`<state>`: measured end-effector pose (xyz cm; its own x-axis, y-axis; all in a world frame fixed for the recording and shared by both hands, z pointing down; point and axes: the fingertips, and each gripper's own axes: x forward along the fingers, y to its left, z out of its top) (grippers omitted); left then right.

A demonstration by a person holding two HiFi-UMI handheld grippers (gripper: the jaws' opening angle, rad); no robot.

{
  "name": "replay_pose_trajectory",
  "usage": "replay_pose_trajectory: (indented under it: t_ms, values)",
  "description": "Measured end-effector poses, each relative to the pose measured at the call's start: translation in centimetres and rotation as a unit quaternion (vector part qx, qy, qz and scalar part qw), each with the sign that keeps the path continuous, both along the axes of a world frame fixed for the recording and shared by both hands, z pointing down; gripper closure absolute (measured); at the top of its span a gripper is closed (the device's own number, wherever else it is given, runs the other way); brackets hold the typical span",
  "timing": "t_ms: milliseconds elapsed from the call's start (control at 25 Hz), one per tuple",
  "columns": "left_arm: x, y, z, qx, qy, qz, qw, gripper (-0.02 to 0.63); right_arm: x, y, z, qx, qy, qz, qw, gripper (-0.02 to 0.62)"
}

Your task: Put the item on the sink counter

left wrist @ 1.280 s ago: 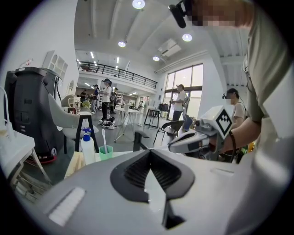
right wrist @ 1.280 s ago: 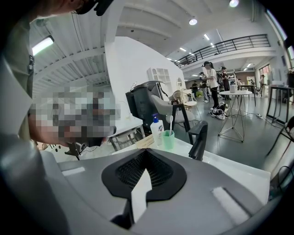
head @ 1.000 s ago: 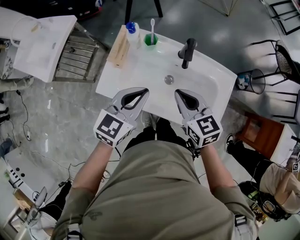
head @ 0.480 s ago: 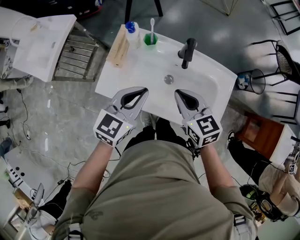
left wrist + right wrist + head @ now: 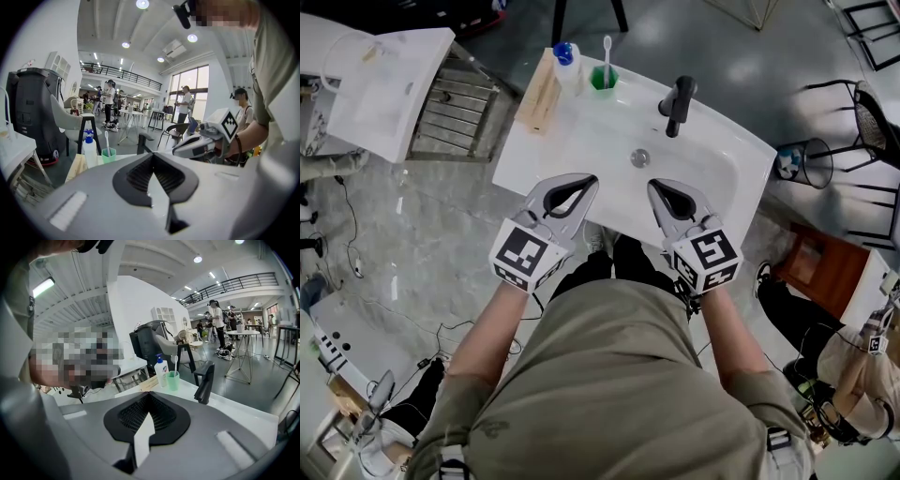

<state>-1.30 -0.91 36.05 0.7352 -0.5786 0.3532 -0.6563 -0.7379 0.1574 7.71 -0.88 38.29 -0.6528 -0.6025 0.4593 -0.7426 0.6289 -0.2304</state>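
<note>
empty jaws over the sink (image 5: 698, 178) front edge
left gripper (image 5: 584, 182) and right gripper (image 5: 657, 186): jaws together, holding nothing; cup (image 5: 602, 80) with toothbrush (image 5: 607, 49) and bottle (image 5: 567, 62) stand at the worktop (image 5: 581, 136) far-left corner.

Bright, even indoor light; gripper views strongly fisheyed.

The head view is sharp: the white sink (image 5: 581, 141) glares almost featureless, and the glossy floor (image 5: 741, 66) carries pale reflections and soft shadows. Both gripper views bend hard toward black rounded corners. Lamps (image 5: 142, 3) and tall windows (image 5: 199, 82) blow out white in the left gripper view; a strip light (image 5: 43, 287) glows in the right.
</note>
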Motion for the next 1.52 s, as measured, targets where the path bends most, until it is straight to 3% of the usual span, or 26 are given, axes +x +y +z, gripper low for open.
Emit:
replay_pose_trajectory:
  t_ms: [1520]
  values:
    - [-0.63,-0.43,0.2,0.001,0.004,-0.011,0.9999,0.6,-0.72,-0.69,0.22,-0.002,-0.001,-0.002,1.0,0.584]
